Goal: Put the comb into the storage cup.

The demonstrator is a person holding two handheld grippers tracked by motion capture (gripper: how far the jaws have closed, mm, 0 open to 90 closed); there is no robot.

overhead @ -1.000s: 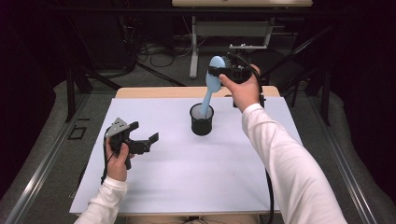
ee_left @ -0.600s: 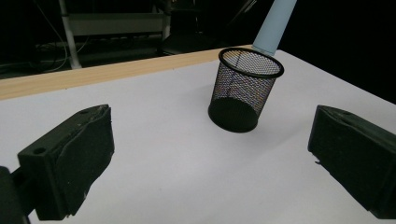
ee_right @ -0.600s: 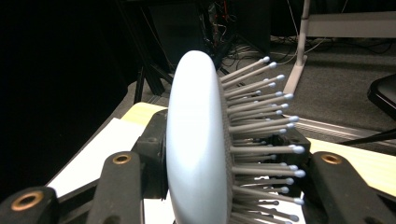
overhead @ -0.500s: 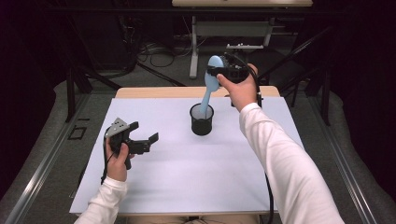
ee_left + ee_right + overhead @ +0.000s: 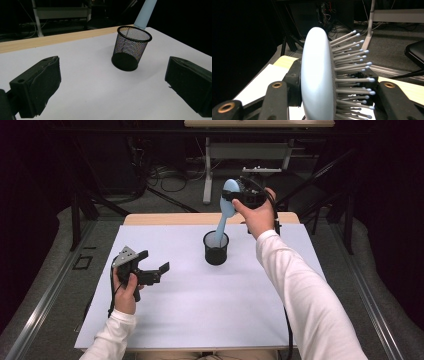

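Right gripper (image 5: 240, 199) is clamped on the head of a pale blue hairbrush (image 5: 226, 210), above the far side of the table (image 5: 200, 320); the brush's long axis runs steeply down and slightly leftward, handle tip inside the rim of the black mesh cup (image 5: 216, 248) directly below; the right hand is far nearer than the left gripper (image 5: 150, 272), which idles spread and empty, well apart; the handle end is hidden behind the mesh, so I cannot tell whether it touches bottom.
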